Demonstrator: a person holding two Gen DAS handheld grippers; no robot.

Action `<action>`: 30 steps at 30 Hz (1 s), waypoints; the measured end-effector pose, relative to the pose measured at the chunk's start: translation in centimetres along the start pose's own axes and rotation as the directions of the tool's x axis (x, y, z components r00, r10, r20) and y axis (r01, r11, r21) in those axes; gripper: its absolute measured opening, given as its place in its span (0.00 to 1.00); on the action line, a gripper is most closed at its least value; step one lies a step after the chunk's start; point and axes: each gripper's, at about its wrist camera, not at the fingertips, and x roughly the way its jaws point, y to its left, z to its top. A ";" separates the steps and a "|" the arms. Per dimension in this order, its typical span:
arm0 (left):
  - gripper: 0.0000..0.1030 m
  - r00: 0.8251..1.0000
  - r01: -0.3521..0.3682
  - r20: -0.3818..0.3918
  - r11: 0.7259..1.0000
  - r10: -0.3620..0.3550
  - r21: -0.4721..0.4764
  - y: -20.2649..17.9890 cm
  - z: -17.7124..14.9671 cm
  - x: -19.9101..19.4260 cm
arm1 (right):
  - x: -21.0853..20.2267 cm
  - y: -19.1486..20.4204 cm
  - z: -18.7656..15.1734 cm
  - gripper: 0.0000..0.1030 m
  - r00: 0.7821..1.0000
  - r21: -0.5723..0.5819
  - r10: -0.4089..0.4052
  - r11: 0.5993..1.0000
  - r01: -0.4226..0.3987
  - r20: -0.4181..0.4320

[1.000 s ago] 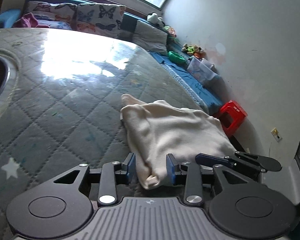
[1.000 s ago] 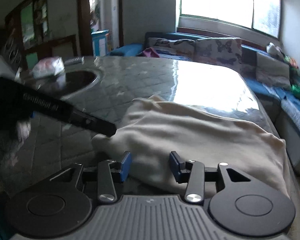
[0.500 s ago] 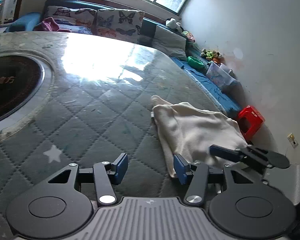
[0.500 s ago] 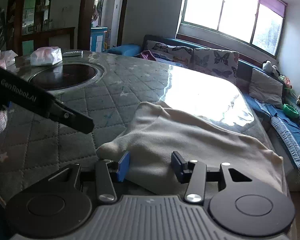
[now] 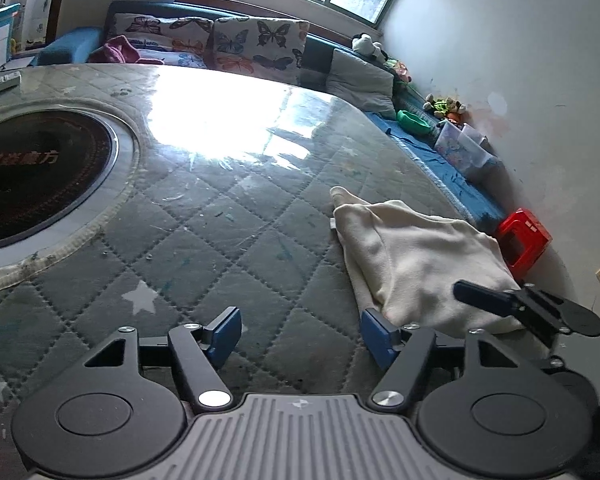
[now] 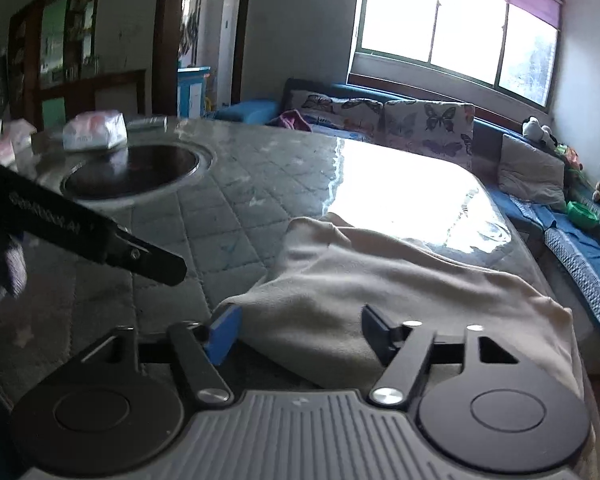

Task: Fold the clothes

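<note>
A cream folded garment (image 5: 416,264) lies on the quilted grey table top (image 5: 228,248), at its right edge. My left gripper (image 5: 302,336) hovers over bare table just left of the garment's near corner. Its jaws are opening and nothing is between them. In the right wrist view the same garment (image 6: 364,280) spreads out ahead. My right gripper (image 6: 300,334) stands over its near edge with the jaws opening; cloth lies between the blue pads, which do not press on it. The other gripper's dark finger (image 6: 100,240) crosses the left of that view.
A round black cooktop (image 5: 40,176) is set into the table at the left. Tissue packs (image 6: 94,132) sit beyond it. A sofa with butterfly cushions (image 5: 220,40) runs along the far side. A red stool (image 5: 524,240) stands on the floor past the table's right edge.
Both grippers have let go of the garment's near edge and opened wider. The left gripper has swung left, off the cloth and onto bare table. The garment lies still.
</note>
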 end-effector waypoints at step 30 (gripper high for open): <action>0.95 0.999 -0.030 0.030 0.990 0.027 0.136 -3.3 -1.5 -1.1 | -4.1 -1.7 -2.7 1.00 0.991 0.266 -0.112 0.960 0.088 0.079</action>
